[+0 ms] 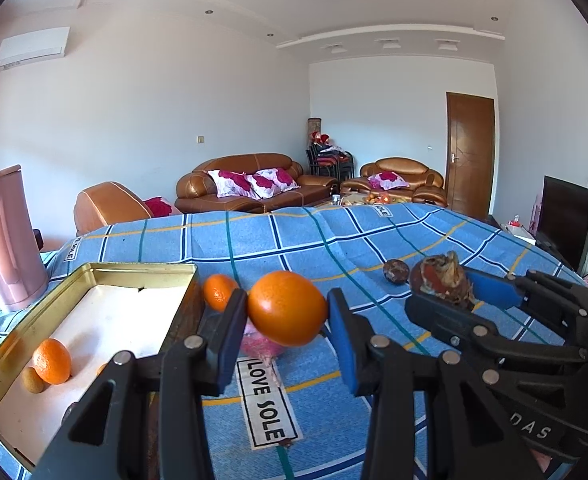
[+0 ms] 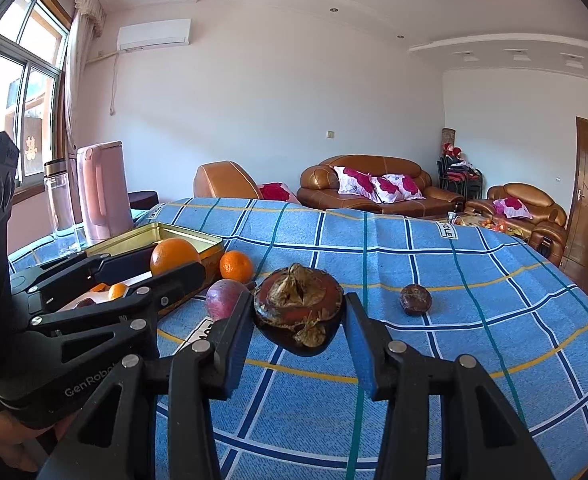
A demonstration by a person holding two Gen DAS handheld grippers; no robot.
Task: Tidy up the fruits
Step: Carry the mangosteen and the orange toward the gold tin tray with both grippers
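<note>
Left tool point(image 1: 287, 312) has the large orange point(image 1: 287, 307) pinched between its blue pads, lifted clear of the checked cloth on the tabletop point(image 1: 374, 240); right tool point(image 2: 299, 316) is likewise closed on the dark brown fruit with the dried calyx point(image 2: 298, 310), which I take for a mangosteen. Both fingers look to be in contact with their fruit, so I judge both grips sound, though the orange is round and smooth and could roll out if I twist.

Just left of the left tool sits the gold tin point(image 1: 82, 276), open, with a small orange point(image 1: 52, 361) and a smaller yellowish fruit point(image 1: 33, 379) already lying at its near end. I reckon the step in hand is carrying the orange over the tin's right wall. I would lift high enough to clear that rim, go left slowly, lower over the bare white floor and only then let the pads part, so it settles rather than drops.

Beneath the held orange a pinkish fruit point(image 2: 224, 300) rests on the cloth. Farther, beside the tin's far corner, lies another orange point(image 1: 219, 292); farther right, a small dark round fruit point(image 2: 415, 299) is waiting. A pink kettle point(image 1: 6, 240) stands beyond the tin.
</note>
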